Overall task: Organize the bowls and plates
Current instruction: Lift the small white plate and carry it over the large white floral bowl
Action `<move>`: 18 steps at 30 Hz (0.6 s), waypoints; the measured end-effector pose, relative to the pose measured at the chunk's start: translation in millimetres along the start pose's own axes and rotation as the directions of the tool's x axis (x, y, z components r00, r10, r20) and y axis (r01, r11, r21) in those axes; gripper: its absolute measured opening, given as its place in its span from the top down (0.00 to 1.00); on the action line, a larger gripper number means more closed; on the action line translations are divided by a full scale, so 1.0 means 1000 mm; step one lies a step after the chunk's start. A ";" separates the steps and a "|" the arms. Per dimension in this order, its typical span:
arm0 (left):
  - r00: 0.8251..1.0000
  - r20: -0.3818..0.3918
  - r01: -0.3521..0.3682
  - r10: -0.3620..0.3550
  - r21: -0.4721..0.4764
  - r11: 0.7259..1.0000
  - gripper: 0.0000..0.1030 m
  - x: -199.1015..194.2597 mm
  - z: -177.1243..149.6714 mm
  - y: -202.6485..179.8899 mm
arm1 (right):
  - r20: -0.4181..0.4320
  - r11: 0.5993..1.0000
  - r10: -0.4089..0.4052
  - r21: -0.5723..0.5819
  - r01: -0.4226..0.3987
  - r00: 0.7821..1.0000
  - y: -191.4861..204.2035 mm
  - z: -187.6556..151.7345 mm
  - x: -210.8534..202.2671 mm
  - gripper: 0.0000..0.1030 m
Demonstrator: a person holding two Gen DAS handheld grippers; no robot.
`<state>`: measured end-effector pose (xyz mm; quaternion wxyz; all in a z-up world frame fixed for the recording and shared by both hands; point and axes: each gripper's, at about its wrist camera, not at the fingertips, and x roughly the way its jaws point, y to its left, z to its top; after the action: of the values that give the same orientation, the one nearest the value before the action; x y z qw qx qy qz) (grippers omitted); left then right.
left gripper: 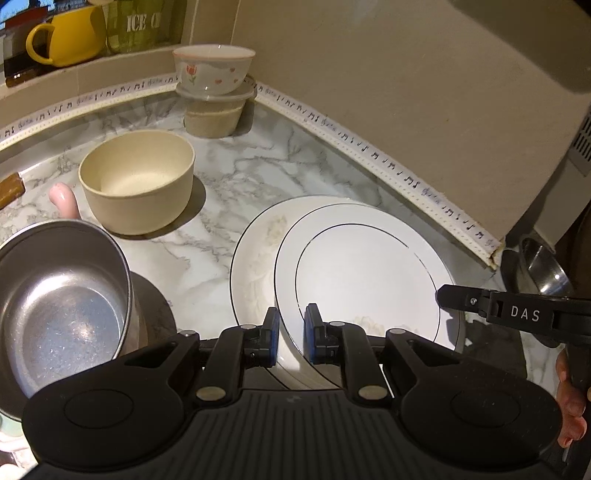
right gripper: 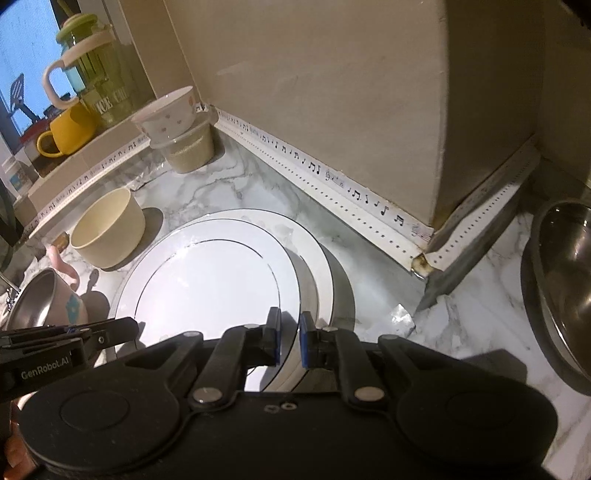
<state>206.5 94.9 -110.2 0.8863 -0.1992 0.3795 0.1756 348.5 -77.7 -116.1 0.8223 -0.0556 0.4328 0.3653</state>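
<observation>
A white plate with a thin black ring (left gripper: 365, 280) (right gripper: 210, 284) lies on top of a larger white plate (left gripper: 255, 266) (right gripper: 317, 258) on the marble counter. My left gripper (left gripper: 291, 334) has its blue pads either side of the top plate's near-left rim, shut on it. My right gripper (right gripper: 288, 341) is shut on the same plate's right rim; its finger shows in the left wrist view (left gripper: 465, 299). A beige bowl (left gripper: 138, 181) (right gripper: 109, 230) stands behind, empty.
A steel bowl with a pink handle (left gripper: 62, 302) (right gripper: 44, 299) sits at the near left. A floral bowl stacked on lidded containers (left gripper: 214, 70) (right gripper: 173, 118) stands in the far corner. A yellow mug (left gripper: 70, 35) is on the sill. A steel pan (right gripper: 561, 280) lies right.
</observation>
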 end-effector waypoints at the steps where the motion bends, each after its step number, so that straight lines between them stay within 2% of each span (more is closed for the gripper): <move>1: 1.000 -0.006 0.000 0.000 -0.003 1.000 0.87 0.002 0.000 0.001 | -0.004 1.000 -0.006 -0.004 0.006 1.000 0.001 0.000 0.002 0.90; 18: 0.996 -0.036 -0.077 0.079 0.062 0.995 0.86 0.010 0.007 -0.007 | -0.041 0.987 -0.096 -0.134 0.090 0.995 0.022 0.005 0.020 0.92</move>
<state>220.2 93.6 -112.0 0.8769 -0.1605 0.4091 0.1947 344.8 -48.9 -123.6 0.8226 -0.1383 0.4239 0.3528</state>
